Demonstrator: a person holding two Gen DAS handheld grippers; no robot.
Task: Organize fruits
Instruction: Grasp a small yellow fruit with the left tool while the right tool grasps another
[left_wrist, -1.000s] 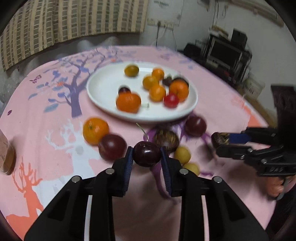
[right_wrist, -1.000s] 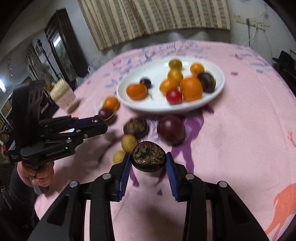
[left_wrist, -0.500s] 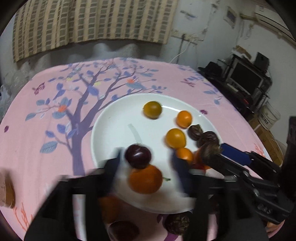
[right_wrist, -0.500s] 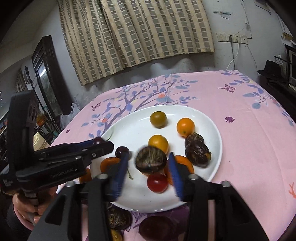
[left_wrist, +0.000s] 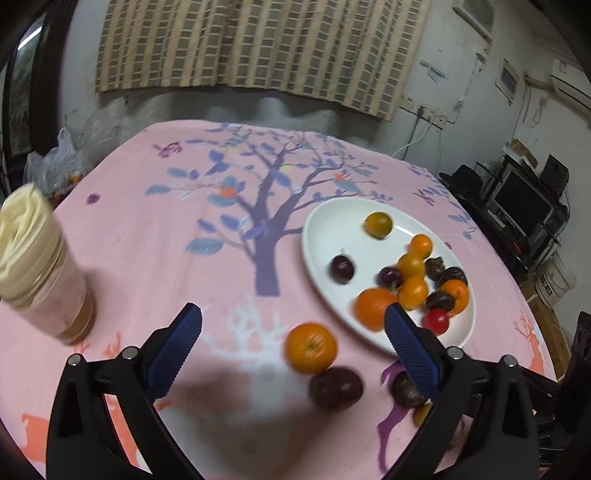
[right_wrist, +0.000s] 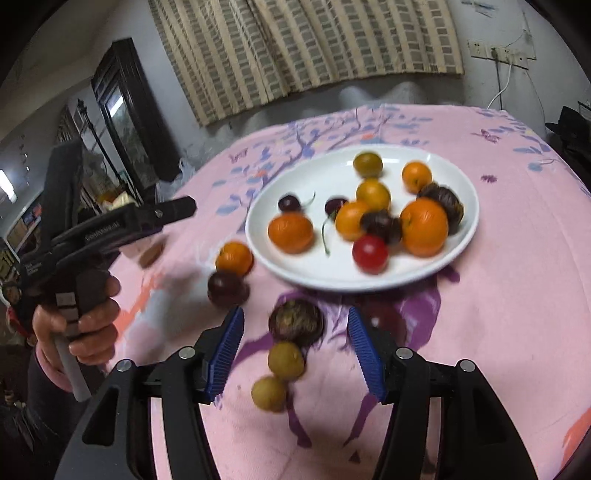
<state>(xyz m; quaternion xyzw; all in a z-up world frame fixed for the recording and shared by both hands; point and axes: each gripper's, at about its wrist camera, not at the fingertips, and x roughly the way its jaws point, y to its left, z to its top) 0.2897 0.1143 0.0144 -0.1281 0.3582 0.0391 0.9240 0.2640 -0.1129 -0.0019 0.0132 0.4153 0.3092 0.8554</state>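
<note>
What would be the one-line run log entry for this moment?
left tool: open, empty | right tool: open, empty | white plate: holds fruits | orange, dark plum: on tablecloth

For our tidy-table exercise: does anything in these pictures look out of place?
Yes. Several fruits lie on the cloth beside the white plate rather than on it: an orange, a dark plum, a wrinkled passion fruit and two small yellow fruits.

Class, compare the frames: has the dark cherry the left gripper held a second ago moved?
Yes. The dark cherry has left the open left gripper and now lies on the white plate.
</note>
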